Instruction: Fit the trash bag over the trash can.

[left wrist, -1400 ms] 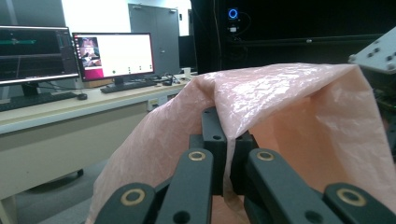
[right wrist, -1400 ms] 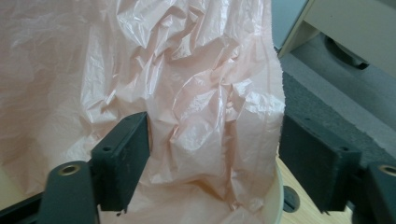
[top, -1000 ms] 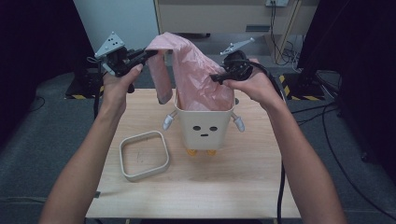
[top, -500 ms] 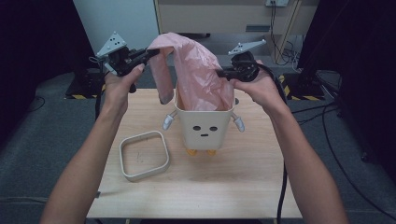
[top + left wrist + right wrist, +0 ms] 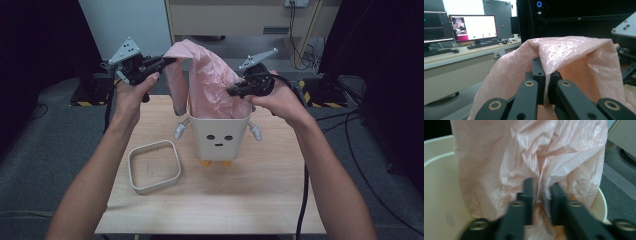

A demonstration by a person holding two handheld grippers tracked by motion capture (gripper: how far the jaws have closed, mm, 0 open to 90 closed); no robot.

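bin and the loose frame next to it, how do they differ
The bin stands upright on small orange feet, tall and deep, with a face and little arms; the frame lies flat on the table, low and open through its middle. The bin holds a pink bag that the left gripper pinches; the frame holds nothing. Both are cream and rounded-square.

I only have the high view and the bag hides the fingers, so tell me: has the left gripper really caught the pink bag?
Observer: Yes. In the left gripper view the left gripper is shut on a fold of the pink bag.
Operator: And the right one?
Observer: The right gripper has its fingers apart, with a crease of bag between them.
Operator: Is it over the bin?
Observer: Yes, the bin rim curves beside it.
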